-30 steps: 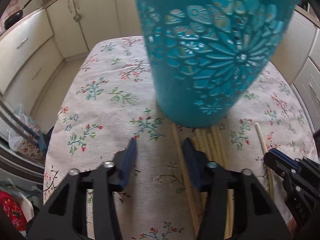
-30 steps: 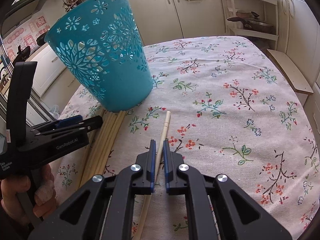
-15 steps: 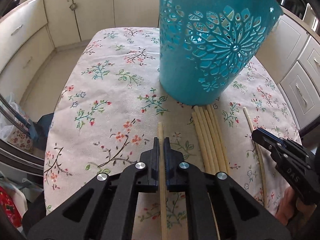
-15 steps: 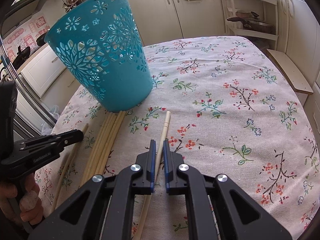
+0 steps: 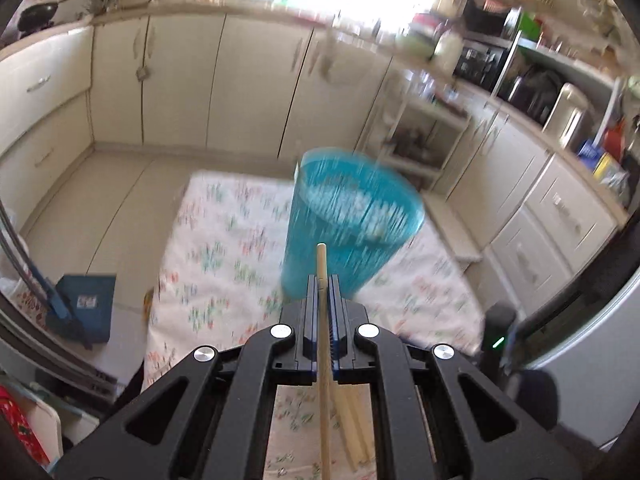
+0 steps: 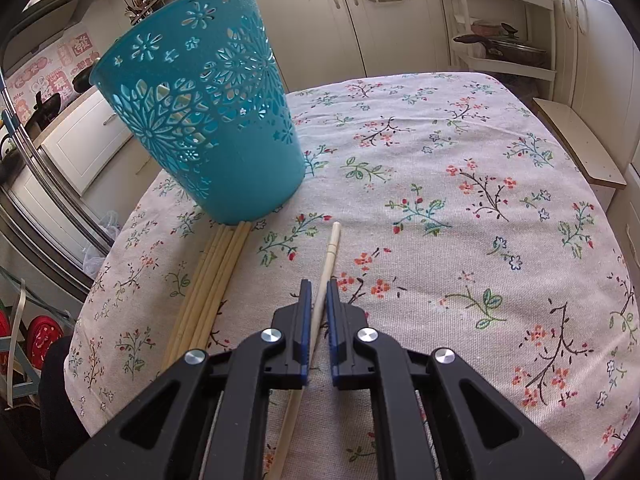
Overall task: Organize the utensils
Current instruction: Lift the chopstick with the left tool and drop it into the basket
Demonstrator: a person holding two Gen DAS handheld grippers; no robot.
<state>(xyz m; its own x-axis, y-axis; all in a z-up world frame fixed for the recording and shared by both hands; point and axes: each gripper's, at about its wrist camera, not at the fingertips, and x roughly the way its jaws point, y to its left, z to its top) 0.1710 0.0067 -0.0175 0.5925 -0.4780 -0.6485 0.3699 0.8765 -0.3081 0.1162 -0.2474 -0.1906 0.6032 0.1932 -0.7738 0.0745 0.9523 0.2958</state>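
Teal, pierced with flower cut-outs, standing upright on the floral-clothed surface [image 6: 460, 208]: basket [image 6: 224, 152], serving as landmark throughout.

Left wrist view, blurred by motion. Looking down from above into the open mouth of the basket [image 5: 352, 236]. Clamping a tan wooden chopstick [image 5: 321, 260] between fully closed pads: left claw [image 5: 323, 280]. Pointing towards the basket, with the chopstick tip showing in front of the near wall just under the rim, and the shaft running back between the pads and out at the bottom edge. Hanging clear of the cloth. Showing on the cloth under the claw body, on the near side of the basket: ends of a bundle of chopsticks [image 5: 352, 428].

Right wrist view, sharp. Closing narrowly on a pale chopstick [image 6: 331, 248]: right claw [image 6: 316, 292], low over the cloth on the near side of the basket. Lying flat on the cloth, with the far tip pointing past the basket's right side and stopping short of its base. Lying side by side on the cloth: bundle of chopsticks [image 6: 216, 272], far ends touching or slipping under the basket's near base edge, apart from the pale chopstick on its left.
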